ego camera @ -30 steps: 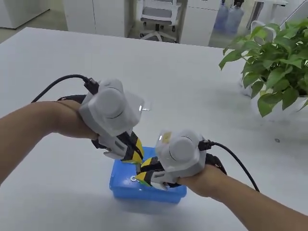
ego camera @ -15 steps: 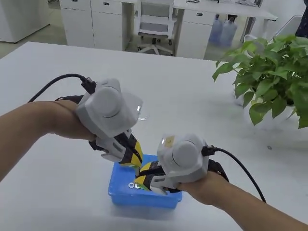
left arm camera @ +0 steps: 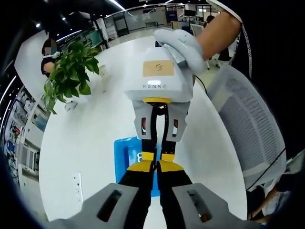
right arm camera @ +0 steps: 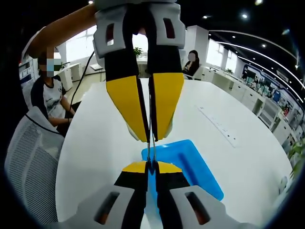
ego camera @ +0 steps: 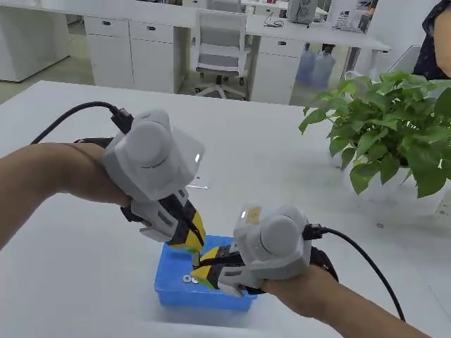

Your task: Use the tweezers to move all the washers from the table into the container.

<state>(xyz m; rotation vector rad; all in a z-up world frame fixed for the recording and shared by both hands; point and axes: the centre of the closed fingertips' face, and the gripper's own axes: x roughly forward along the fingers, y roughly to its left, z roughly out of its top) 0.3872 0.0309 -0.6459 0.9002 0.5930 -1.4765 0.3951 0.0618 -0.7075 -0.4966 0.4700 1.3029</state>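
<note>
On the white table (ego camera: 296, 158), the left gripper (ego camera: 189, 239) slants down from the person's left hand, its yellow-tipped jaws aimed at the near-left part of the blue container (ego camera: 169, 290). In the right gripper view those jaws are pressed together on the tweezers (right arm camera: 149, 125), whose two thin metal legs run straight down between the yellow pads. The container sits directly beneath both grippers, close to the near edge of the table. Two small washers (ego camera: 189, 279) lie on its floor by the left wall, just beside and slightly below the left gripper's tips; I cannot tell whether the tweezer points touch them. Meeting the left gripper nose to nose from the other side, the right gripper (ego camera: 206, 266) lies low over the container. Its jaws are drawn nearly together, with the tweezers' lower ends running into the narrow slit between them, so it too grips the tweezers. Well apart, at the far right of the table, stands a leafy green plant (ego camera: 384, 134).
</note>
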